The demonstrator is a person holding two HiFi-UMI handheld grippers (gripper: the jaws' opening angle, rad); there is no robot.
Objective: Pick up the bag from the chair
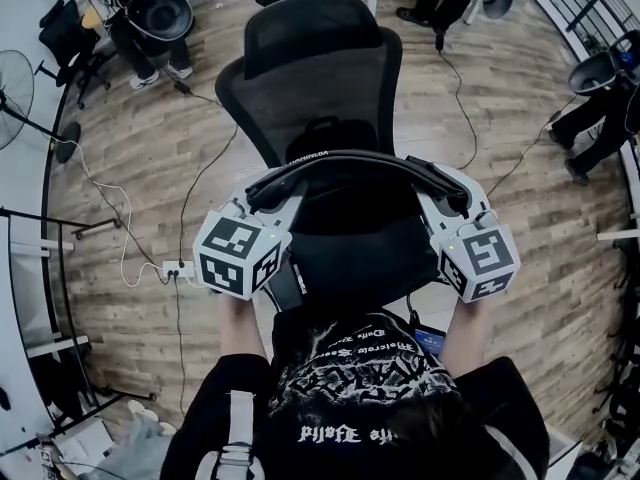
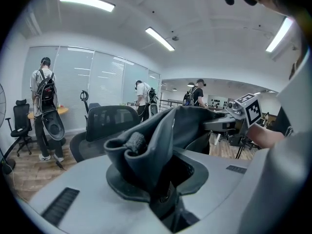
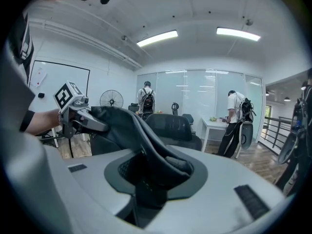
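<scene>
Office with wood floor [image 1: 120, 148]; chair [image 1: 320, 78] beyond my tongs. Left gripper [image 1: 265, 190] and right gripper [image 1: 447, 193] each clench the strap [image 1: 350, 160]. The bag [image 1: 350, 238] hangs between them, its load shared.

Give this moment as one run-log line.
left gripper: shut on strap | right gripper: shut on strap | bag: under strap, over chair
</scene>
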